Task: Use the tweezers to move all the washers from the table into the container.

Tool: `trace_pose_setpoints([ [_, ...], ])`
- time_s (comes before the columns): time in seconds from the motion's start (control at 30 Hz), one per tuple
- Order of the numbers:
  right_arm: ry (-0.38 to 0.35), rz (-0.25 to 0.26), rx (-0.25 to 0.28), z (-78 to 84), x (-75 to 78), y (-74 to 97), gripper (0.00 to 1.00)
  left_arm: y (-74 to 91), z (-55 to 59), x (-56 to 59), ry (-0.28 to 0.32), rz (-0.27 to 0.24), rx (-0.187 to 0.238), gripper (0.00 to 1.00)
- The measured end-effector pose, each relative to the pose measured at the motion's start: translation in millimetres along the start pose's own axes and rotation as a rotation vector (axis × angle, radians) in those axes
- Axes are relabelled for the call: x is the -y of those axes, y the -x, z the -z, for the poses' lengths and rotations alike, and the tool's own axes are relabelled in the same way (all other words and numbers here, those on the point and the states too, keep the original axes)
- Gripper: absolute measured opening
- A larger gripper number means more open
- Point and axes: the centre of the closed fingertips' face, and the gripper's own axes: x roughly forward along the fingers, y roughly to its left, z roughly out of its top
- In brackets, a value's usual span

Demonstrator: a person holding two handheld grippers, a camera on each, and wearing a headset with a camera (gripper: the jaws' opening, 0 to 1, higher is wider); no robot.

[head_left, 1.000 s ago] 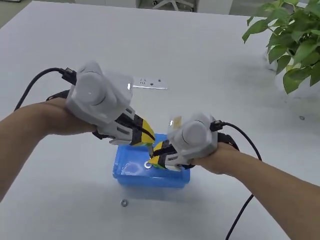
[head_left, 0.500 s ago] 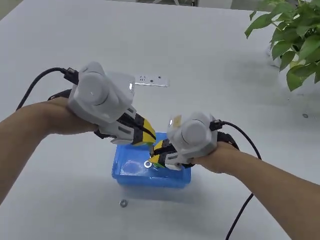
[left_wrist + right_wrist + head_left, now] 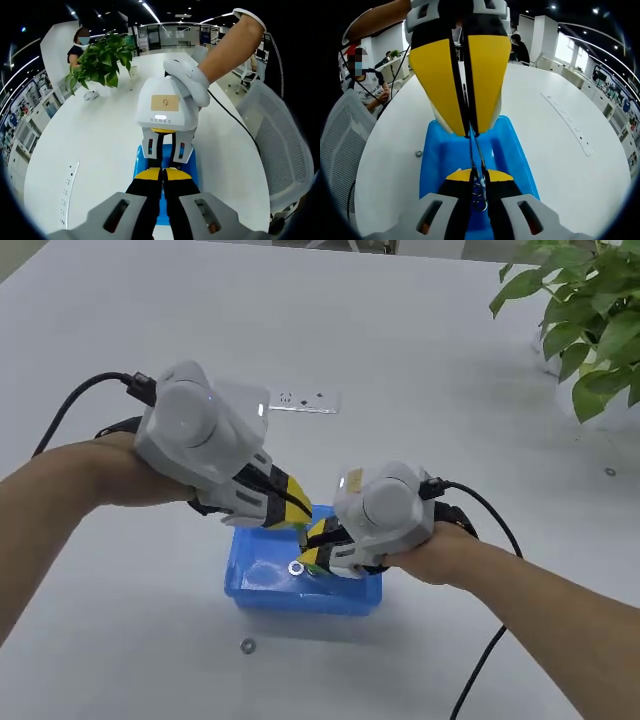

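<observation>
A blue container (image 3: 300, 602) stands on the white table (image 3: 420, 370). My left gripper (image 3: 295, 512) reaches over it from the left, jaws shut on thin metal tweezers (image 3: 474, 150). Opposite, my right gripper (image 3: 312, 552) has its jaws shut around the same tweezers near their tips. A washer (image 3: 295, 568) hangs at those tips over the container's inside, seen close between the right jaws (image 3: 479, 194). Another washer (image 3: 247, 645) lies on the table just in front of the container, also in the right gripper view (image 3: 419, 153).
A flat white power strip (image 3: 300, 401) lies beyond the grippers. A potted plant (image 3: 590, 320) stands at the far right, with a small ring (image 3: 610, 472) on the table near it. Cables trail from both grippers. An office chair (image 3: 280, 140) stands beside the table.
</observation>
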Motion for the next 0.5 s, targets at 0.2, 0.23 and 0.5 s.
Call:
trace_pose_setpoints([
  [0.2,0.005,0.003,0.004,-4.9,-3.6,5.5,0.11,5.9,-5.0,3.7,-0.004,-0.003,0.002,0.04],
  [0.23,0.007,0.005,0.005,-5.9,-4.1,6.4,0.1,7.0,-5.9,4.2,-0.005,-0.005,0.002,0.04],
  [0.5,0.016,0.019,0.016,-15.2,-10.4,15.8,0.1,18.3,-13.2,11.8,-0.011,-0.015,0.003,0.04],
])
